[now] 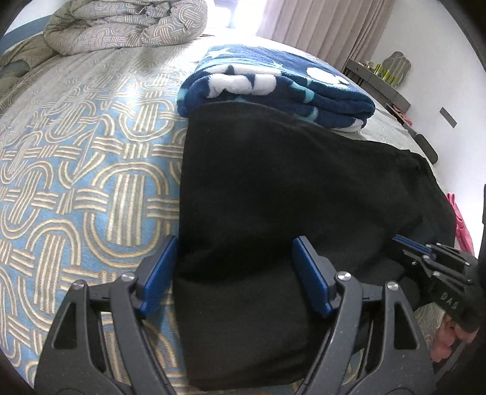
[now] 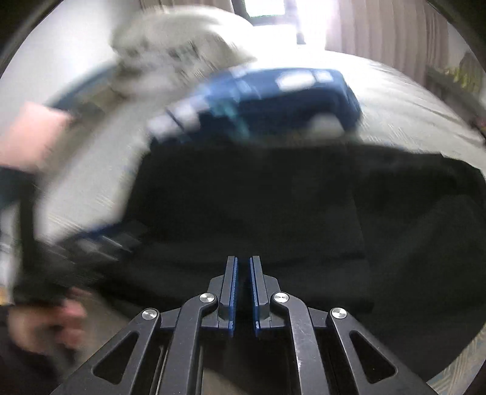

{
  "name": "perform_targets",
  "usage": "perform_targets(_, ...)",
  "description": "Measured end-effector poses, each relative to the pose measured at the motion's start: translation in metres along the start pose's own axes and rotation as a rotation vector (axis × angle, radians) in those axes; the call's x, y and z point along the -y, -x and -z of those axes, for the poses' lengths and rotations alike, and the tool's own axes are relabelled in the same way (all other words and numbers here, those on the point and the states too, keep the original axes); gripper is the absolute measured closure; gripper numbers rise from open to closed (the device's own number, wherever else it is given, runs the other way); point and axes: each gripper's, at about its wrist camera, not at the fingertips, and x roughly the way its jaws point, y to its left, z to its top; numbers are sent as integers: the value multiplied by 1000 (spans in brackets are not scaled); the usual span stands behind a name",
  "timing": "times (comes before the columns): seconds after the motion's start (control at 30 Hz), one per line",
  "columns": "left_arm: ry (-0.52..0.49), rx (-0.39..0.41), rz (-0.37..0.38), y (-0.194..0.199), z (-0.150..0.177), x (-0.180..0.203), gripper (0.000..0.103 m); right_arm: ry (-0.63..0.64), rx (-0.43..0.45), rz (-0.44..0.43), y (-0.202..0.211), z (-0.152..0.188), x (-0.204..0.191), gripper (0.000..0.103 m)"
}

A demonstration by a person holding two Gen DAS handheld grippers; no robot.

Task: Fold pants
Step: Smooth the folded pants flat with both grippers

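The black pants (image 1: 273, 188) lie folded on the patterned bedspread (image 1: 76, 182), their far edge against a folded blue and white blanket (image 1: 273, 88). My left gripper (image 1: 234, 273) is open, its blue pads on either side of the pants' near left portion. My right gripper (image 2: 242, 267) is nearly shut with a narrow gap, over the pants (image 2: 273, 206); I cannot see cloth between its pads. It also shows at the right of the left wrist view (image 1: 425, 258). The right wrist view is motion-blurred.
A bunched grey patterned duvet (image 1: 127, 24) lies at the far end of the bed. Pink clothing (image 1: 461, 218) lies at the right bed edge. A grey dresser (image 1: 379, 76) and curtains (image 1: 328, 27) stand beyond. A hand (image 2: 39, 322) appears at the left.
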Motion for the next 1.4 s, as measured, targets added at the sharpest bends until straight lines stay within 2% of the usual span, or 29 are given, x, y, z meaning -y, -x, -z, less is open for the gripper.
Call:
perform_targets(0.07,-11,2,-18,1,1,3,24,-41,12,9,6,3,9,102)
perform_targets(0.17,-13,2,-20,0,1,3,23,-73,53,144,18,5,28,103)
perform_targets(0.23,-23,3,-37,-1,1,6,21,-113,48,67,15,11,42,103)
perform_targets(0.3,-31,2,-68,-2,1,9,17,-133,44,44,13,11,46,103)
perform_targets(0.37,-33,1,-91,-2,0,10,13,-104,45,80,12,11,39,103)
perform_targets(0.5,-29,-1,-97,-4,-2,9,12,-35,58,162,11,12,23,103)
perform_targets(0.7,-32,-7,-175,-6,-1,10,0,-55,70,133,13,15,29,103)
perform_targets(1.13,-62,5,-222,-5,1,14,0,-55,80,125,16,18,26,100)
perform_targets(1.27,-62,7,-229,-4,2,15,0,-79,103,92,21,18,30,100)
perform_targets(1.33,-64,9,-232,-4,2,15,0,-126,144,105,31,19,39,95)
perform_targets(1.4,-62,10,-231,-5,2,15,0,-228,210,102,48,23,57,65)
